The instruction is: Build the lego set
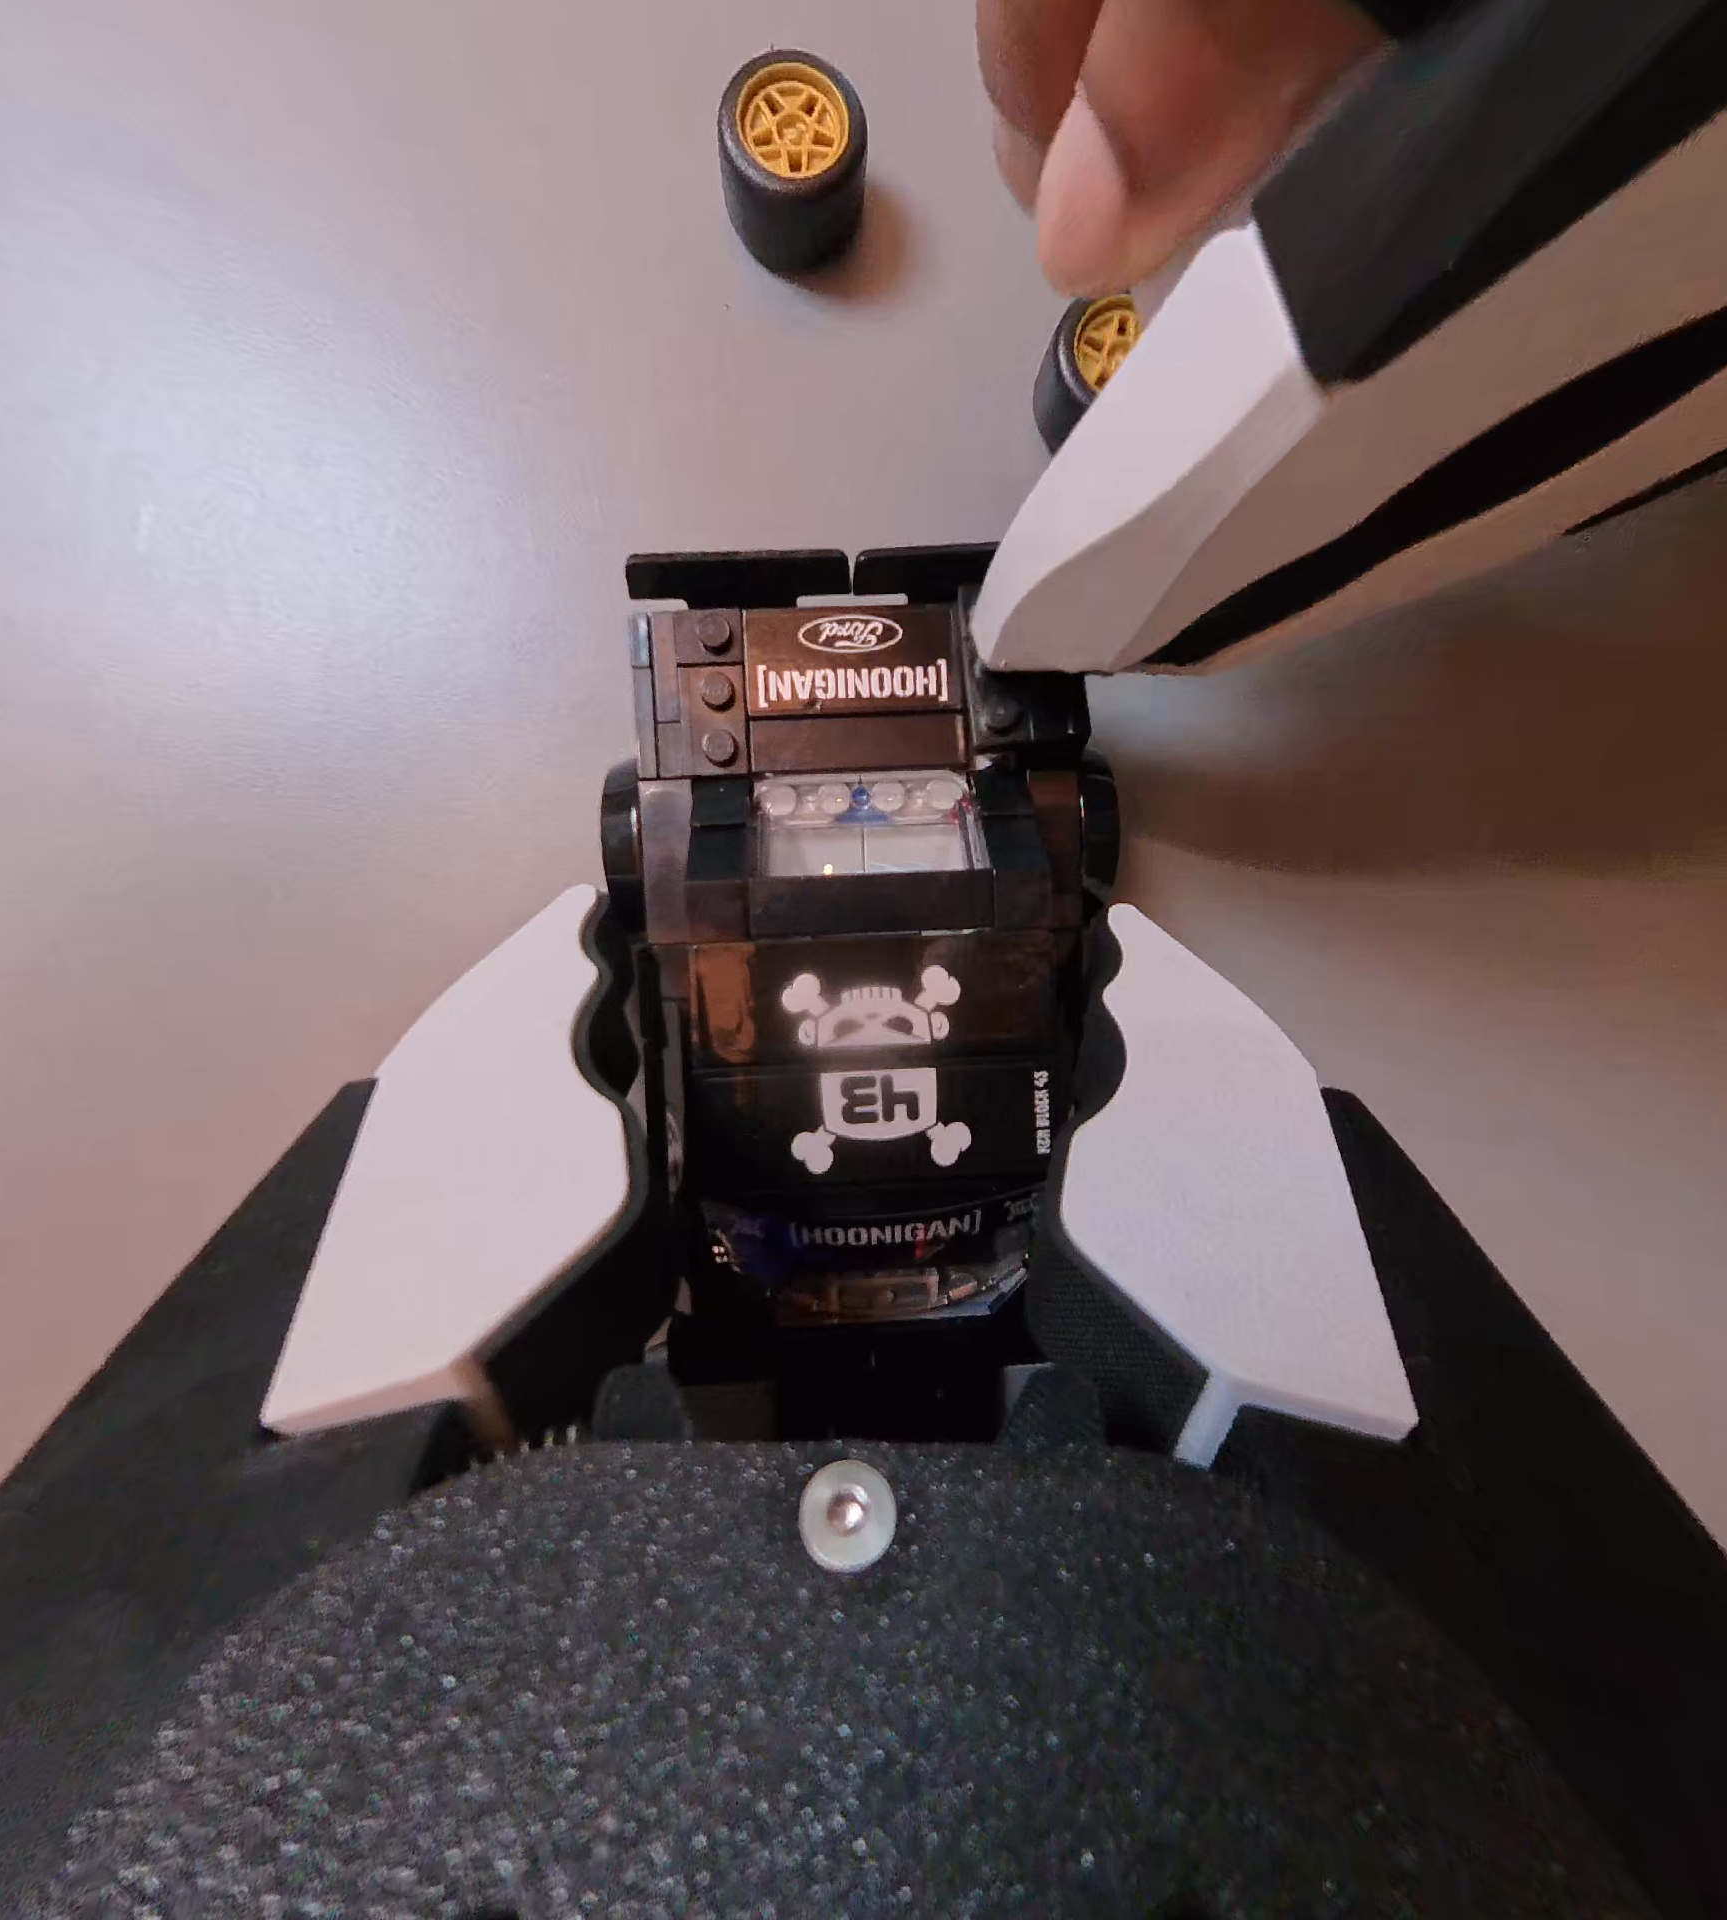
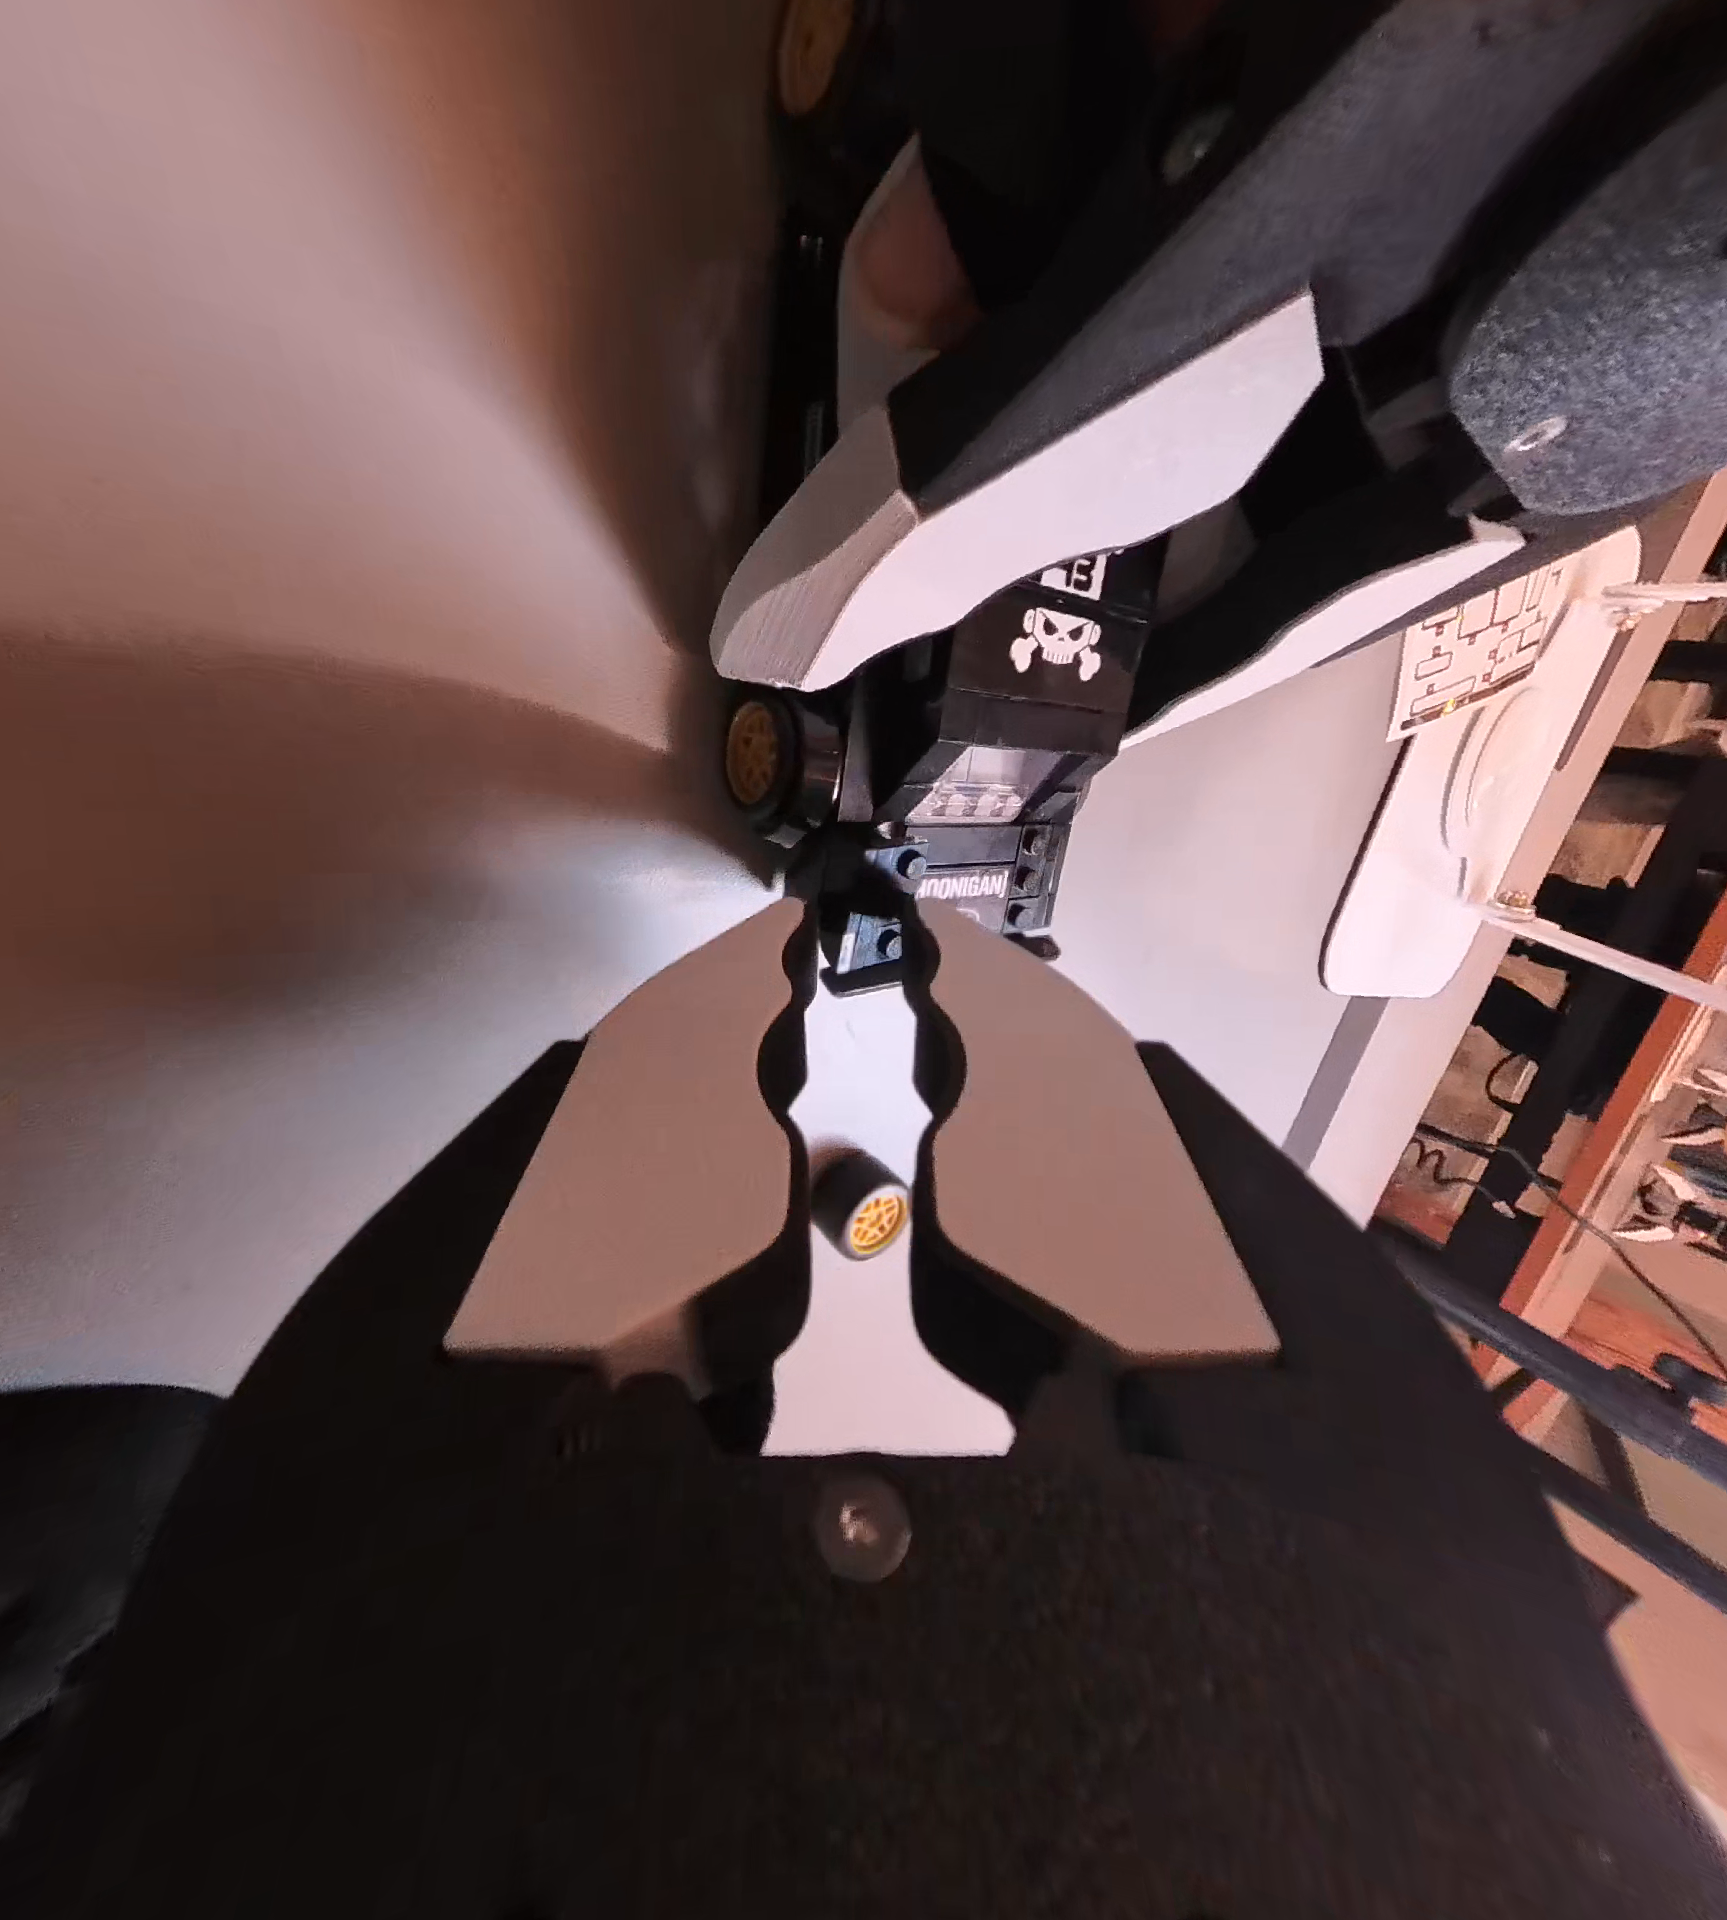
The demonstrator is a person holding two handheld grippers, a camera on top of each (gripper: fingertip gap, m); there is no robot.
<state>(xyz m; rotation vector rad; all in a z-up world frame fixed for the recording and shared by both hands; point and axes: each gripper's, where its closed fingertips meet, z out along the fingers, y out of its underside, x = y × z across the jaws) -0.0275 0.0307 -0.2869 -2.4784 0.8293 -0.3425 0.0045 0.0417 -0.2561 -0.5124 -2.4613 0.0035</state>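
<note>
A black lego car (image 1: 859, 1049) with white skull stickers is clamped by its sides between the fingers of my left gripper (image 1: 851, 914), its rear end pointing away. My right gripper (image 1: 994, 644) comes in from the upper right, with its tips on the car's rear right corner. In the right wrist view my right gripper (image 2: 859, 914) is shut on a small black studded piece (image 2: 880, 940) at that corner of the car (image 2: 1035, 717). A gold-rimmed wheel (image 2: 771, 748) sits on the car's side. The left gripper's white finger (image 2: 994, 499) covers the car's front.
Two loose black wheels with gold rims lie on the grey table, one (image 1: 794, 156) far beyond the car and one (image 1: 1087, 358) partly behind the right gripper. A person's finger (image 1: 1098, 156) rests on the right gripper. A white object (image 2: 1410, 831) lies near the table edge (image 2: 1342, 1049).
</note>
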